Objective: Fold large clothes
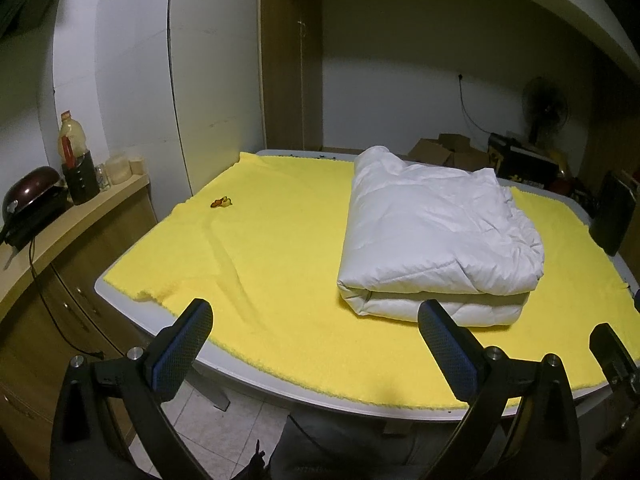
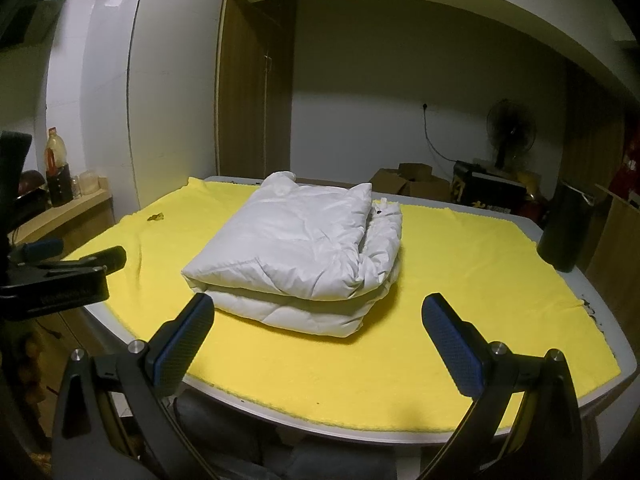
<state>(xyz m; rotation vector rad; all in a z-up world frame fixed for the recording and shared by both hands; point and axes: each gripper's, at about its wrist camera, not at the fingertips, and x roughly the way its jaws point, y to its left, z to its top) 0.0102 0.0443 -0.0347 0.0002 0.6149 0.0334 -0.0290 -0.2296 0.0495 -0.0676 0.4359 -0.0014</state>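
Observation:
A white padded garment (image 1: 436,240) lies folded into a thick rectangular bundle on the yellow cloth (image 1: 272,264) that covers the table; it also shows in the right wrist view (image 2: 304,248). My left gripper (image 1: 316,324) is open and empty, held above the table's near edge, to the front left of the bundle. My right gripper (image 2: 318,320) is open and empty, held above the near edge, just in front of the bundle. The left gripper's body shows at the left of the right wrist view (image 2: 60,276).
A small orange scrap (image 1: 222,202) lies on the cloth at the far left. A wooden counter (image 1: 76,216) with a bottle (image 1: 72,142) and a dark pot (image 1: 32,196) stands left. A black cylinder (image 2: 564,228) stands at the table's right edge. Cardboard boxes (image 2: 412,182) and a fan (image 2: 510,128) are behind.

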